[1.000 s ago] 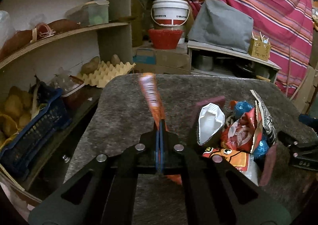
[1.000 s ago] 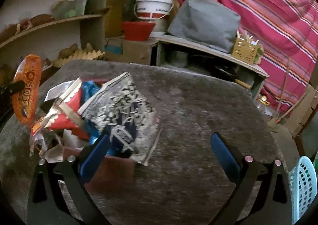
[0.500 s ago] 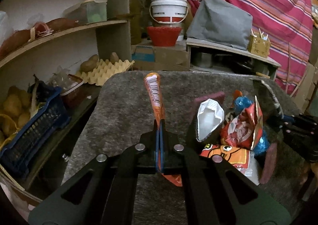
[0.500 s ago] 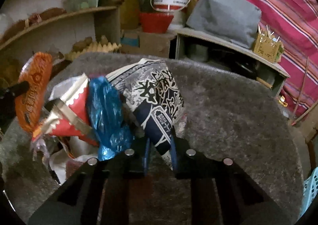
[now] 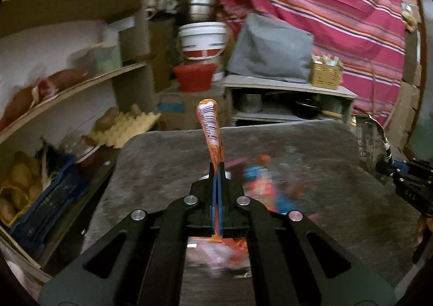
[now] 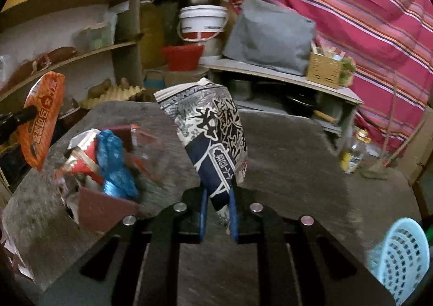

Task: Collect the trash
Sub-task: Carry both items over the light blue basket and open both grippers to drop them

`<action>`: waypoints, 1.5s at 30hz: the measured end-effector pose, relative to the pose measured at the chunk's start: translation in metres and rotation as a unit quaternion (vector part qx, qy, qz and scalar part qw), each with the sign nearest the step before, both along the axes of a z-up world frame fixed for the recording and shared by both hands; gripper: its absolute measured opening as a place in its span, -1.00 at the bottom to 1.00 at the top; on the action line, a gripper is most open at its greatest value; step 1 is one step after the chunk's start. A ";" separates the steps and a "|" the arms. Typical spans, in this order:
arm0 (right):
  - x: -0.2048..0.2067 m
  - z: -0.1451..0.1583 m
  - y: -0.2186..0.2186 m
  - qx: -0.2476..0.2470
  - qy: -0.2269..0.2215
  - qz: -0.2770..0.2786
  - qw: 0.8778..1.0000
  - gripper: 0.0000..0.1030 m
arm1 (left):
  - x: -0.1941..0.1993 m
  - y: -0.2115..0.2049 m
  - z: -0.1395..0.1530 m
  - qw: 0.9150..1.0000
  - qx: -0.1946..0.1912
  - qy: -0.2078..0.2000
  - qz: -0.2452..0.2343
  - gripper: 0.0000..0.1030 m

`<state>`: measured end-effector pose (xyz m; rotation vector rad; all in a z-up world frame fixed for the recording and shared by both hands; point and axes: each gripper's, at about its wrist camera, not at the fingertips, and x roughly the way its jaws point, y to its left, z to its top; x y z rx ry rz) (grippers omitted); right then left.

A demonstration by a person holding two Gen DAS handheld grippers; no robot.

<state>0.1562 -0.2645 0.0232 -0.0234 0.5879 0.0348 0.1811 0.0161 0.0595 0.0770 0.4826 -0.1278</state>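
Observation:
My left gripper (image 5: 216, 170) is shut on an orange snack wrapper (image 5: 210, 127), seen edge-on and held above the grey table (image 5: 167, 149). It also shows in the right wrist view (image 6: 43, 116) at the far left. My right gripper (image 6: 217, 192) is shut on a navy and white patterned bag (image 6: 213, 132), lifted off the table. A pile of wrappers (image 6: 105, 162), red, blue and silver, lies on the table (image 6: 297, 165) left of the right gripper; it also shows blurred in the left wrist view (image 5: 268, 187).
Wooden shelves (image 5: 89, 81) with an egg tray (image 5: 127, 130) and a blue crate (image 5: 46, 206) stand to the left. A light blue basket (image 6: 403, 254) sits low at the right. A bottle (image 6: 354, 151) stands on the floor beyond the table. A white bucket (image 6: 201, 22) is behind.
My right gripper closed on the patterned bag and lifted it off the pile. My left gripper rose with the orange wrapper. Both views now look higher.

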 end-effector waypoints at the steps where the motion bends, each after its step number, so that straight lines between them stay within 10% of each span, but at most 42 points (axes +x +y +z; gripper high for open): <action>1: -0.006 0.001 -0.015 0.001 0.000 -0.010 1.000 -0.73 | -0.001 -0.010 0.001 1.000 -0.003 0.000 -0.005 -1.00; 14: -0.089 -0.004 -0.189 0.017 0.021 -0.137 0.990 -0.73 | -0.015 -0.222 -0.029 0.990 -0.019 0.023 -0.138 -1.00; 25: -0.140 -0.032 -0.286 0.027 0.048 -0.216 0.975 -0.73 | -0.064 -0.385 -0.048 0.961 -0.020 0.040 -0.272 -1.00; 37: -0.163 -0.048 -0.327 0.065 0.052 -0.246 0.966 -0.73 | -0.081 -0.464 -0.071 0.948 -0.003 0.068 -0.311 -0.97; 41: -0.165 -0.050 -0.331 0.070 0.052 -0.245 0.966 -0.73 | -0.073 -0.464 -0.079 0.951 0.007 0.077 -0.298 0.16; 45: -0.159 -0.053 -0.328 0.072 0.058 -0.239 0.967 -0.73 | -0.072 -0.452 -0.076 0.955 0.008 0.072 -0.289 0.33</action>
